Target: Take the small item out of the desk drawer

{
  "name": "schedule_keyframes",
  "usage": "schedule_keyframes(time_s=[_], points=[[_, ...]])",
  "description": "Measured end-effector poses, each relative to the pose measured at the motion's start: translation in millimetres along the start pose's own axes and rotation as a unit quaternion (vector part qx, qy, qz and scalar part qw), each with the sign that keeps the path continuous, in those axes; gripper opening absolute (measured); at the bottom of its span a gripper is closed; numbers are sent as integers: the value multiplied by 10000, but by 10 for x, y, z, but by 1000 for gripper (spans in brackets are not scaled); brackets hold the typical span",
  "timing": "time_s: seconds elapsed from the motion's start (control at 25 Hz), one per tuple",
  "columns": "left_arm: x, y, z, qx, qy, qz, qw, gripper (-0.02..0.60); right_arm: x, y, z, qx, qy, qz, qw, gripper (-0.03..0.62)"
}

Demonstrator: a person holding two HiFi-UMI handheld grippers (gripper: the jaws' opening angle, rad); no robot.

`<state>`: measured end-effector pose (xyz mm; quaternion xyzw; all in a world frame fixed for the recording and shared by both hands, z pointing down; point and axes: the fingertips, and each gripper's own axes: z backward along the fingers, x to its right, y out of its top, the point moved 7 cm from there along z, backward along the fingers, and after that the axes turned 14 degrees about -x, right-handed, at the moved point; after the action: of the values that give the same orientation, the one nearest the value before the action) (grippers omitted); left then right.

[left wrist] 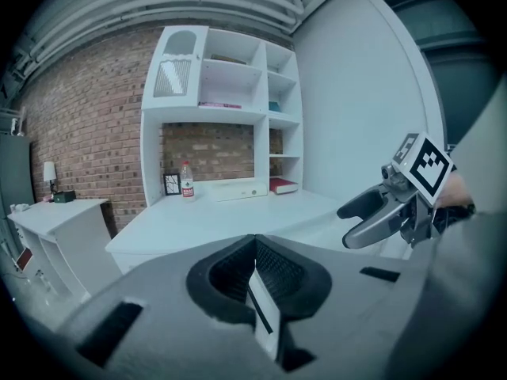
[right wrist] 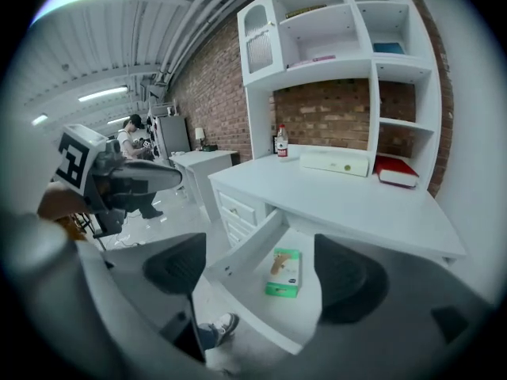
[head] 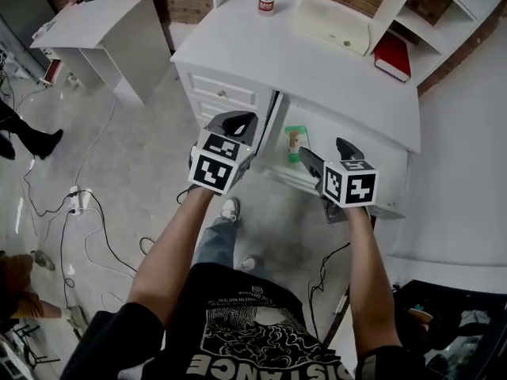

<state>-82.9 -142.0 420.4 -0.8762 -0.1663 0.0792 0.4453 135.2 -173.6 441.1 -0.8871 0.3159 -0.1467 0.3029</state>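
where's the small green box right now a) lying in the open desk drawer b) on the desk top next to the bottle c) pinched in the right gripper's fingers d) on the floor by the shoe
A: the small green box lies flat on the bottom of the pulled-out drawer, while the right gripper has its fingers apart and clear of it.

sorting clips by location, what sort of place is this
Likely a mock study corner inside a workshop or lab: a white desk with shelves against a brick wall, but loose cables on a bare floor and strip lights overhead.
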Motion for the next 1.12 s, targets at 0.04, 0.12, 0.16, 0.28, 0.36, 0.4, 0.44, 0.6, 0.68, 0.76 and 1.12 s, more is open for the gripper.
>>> schedule_keyframes(time_s=[0.04,0.12,0.16,0.28,0.36,0.4,0.44,0.6,0.68,0.76,1.12], points=[[-46,2,-67,-23,-28,-3,10000,8,21,21,-82,-84,5,-3,10000,425],[-132,10,-208,-71,-99,-21,9999,8,59,56,-244,-242,46,-40,9997,425],[-171,13,-281,-96,-139,-32,9999,8,76,68,-327,-326,82,-70,9994,427],[-265,21,-506,-171,-271,-79,9995,8,137,97,-567,-623,147,-123,9979,434],[-316,20,-662,-225,-362,-103,9990,8,190,120,-718,-833,170,-129,9963,436],[-339,10,-738,-258,-407,-99,9988,8,216,127,-791,-932,189,-134,9954,436],[-359,-9,-810,-295,-453,-88,9985,8,242,127,-862,-1023,208,-144,9944,436],[-417,-94,-1072,-443,-610,-60,9971,8,380,91,-1127,-1382,216,-259,9898,436],[-449,-135,-1176,-518,-654,-16,9965,8,420,62,-1267,-1571,248,-307,9868,436],[-474,-169,-1279,-591,-699,20,9958,8,450,37,-1399,-1721,289,-343,9841,436],[-565,-331,-1583,-818,-915,135,9924,8,564,-63,-1885,-2255,295,-496,9725,447]])
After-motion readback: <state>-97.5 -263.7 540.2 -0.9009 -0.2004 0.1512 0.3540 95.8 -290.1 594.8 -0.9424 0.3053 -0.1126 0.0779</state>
